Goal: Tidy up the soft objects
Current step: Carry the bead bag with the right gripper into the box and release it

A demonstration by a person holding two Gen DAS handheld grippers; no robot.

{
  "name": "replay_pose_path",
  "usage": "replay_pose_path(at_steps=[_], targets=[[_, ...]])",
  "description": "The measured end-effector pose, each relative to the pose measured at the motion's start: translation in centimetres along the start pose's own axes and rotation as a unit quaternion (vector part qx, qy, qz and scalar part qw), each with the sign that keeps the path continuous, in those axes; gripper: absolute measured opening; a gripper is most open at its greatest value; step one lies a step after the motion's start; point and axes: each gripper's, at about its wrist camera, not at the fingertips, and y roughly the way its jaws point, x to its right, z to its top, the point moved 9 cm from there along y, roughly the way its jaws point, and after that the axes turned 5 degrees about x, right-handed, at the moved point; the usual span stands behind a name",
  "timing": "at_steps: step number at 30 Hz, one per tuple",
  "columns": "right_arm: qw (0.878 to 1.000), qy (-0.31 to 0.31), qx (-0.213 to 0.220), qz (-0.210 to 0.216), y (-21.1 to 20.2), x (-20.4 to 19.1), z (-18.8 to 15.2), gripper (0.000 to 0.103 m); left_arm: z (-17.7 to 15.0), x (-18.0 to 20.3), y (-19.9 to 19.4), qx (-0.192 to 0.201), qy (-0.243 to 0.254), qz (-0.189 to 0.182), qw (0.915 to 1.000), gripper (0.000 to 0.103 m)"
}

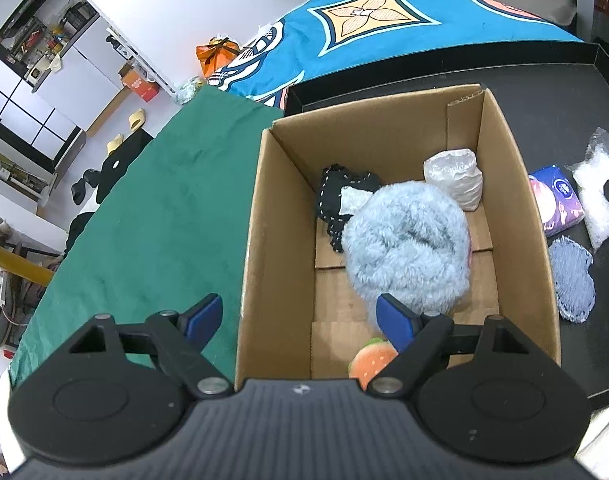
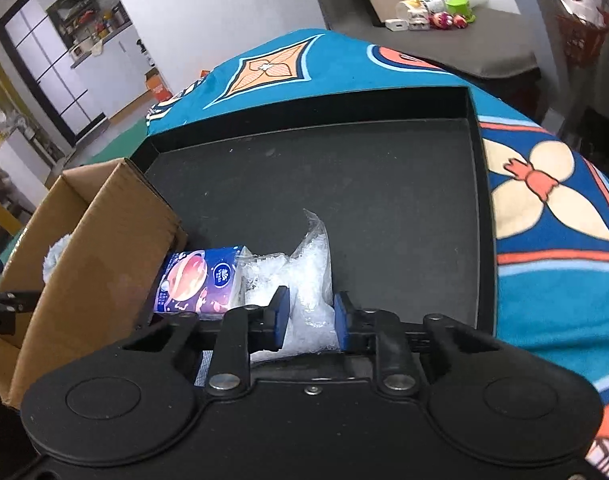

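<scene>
We seem to be in a lived-in home: slippers [image 1: 136, 118] lie on the white floor at far left beside tall white cabinets [image 1: 36, 92], with cluttered kitchen shelves [image 2: 90, 20] recessed beyond them.

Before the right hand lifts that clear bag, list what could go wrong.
1. The right fingers pinch only the near end of the clear bag; being limp plastic, it may slip or sag.
2. The tissue pack touches the bag and could get dragged.
3. The box already holds a fluffy blue toy, so the bag may perch on top.
</scene>
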Motion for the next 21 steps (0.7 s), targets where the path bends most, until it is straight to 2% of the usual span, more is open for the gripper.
replay_pose_path(at_steps=[3, 10, 21], targets=[[1.0, -0.003, 0.007, -0.011, -0.7, 0.0, 0.2, 0.017, -0.3, -0.2, -0.2, 0.0, -0.002, 0.0, 1.0, 0.083], [0.999, -0.005, 0.03, -0.028, -1.9, -0.2, 1.1, 0.016, -0.7, -0.7, -0.7, 0.003, -0.016, -0.004, 0.9999, 0.083], [0.997, -0.024, 0.067, -0.024, -3.5, -1.4, 4.0, 0.016, -1.0, -1.9, -1.6, 0.018, -0.041, -0.014, 0.9989, 0.083]])
